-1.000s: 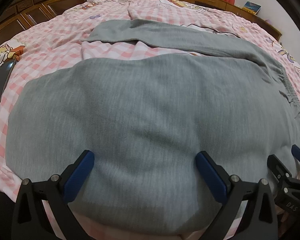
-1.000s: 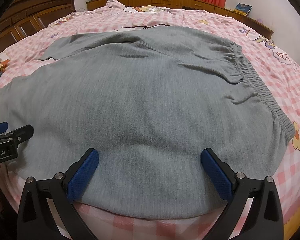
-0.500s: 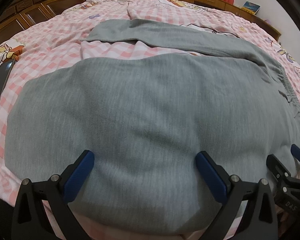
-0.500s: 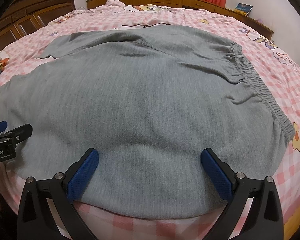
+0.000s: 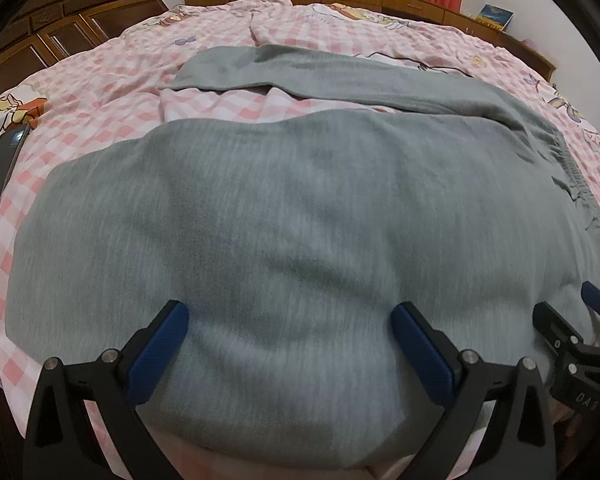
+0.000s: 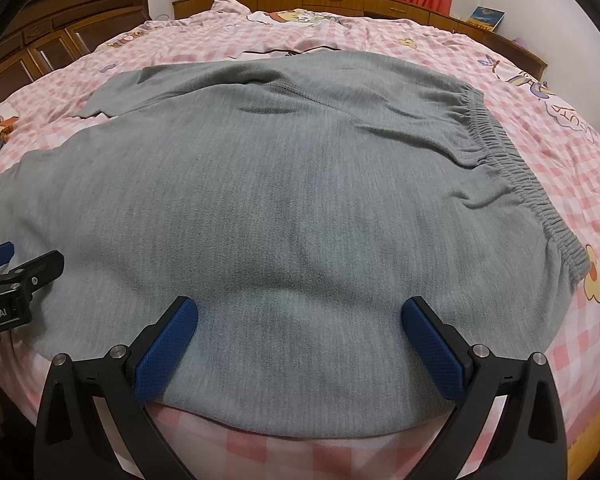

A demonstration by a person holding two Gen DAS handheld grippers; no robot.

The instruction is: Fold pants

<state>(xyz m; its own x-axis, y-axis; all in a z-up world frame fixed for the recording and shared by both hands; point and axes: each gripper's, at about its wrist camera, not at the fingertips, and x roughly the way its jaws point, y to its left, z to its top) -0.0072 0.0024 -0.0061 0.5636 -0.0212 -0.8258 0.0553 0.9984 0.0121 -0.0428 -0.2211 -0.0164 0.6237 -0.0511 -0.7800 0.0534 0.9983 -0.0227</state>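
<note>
Your left gripper (image 5: 288, 334) has its blue pads spread wide, nothing between them; it sits over the near hem edge of the grey pants (image 5: 300, 208). Whether the pads press the cloth or ride just above it, you cannot tell from here. Right gripper (image 6: 300, 330): same story, jaws wide apart, empty, over the near edge closer to the waistband (image 6: 512, 160).

Pants lie spread on the pink checked bedspread (image 6: 560, 128), waistband to your right, near leg broad and flat, far leg (image 5: 320, 72) angled off with a strip of bedspread showing between the two.

Risks, as judged:
- Closing on the top layer only. The fabric is thick and doubled; a shallow bite would lift one ply and the fold would skew.
- Catching the bedspread with the hem, since the pads sit right at the edge.
- Uneven lift between your two hands would drag the near leg crooked over the far one.
- A phone (image 5: 2, 176) lies left of the leg; a sweep could hit it.
</note>
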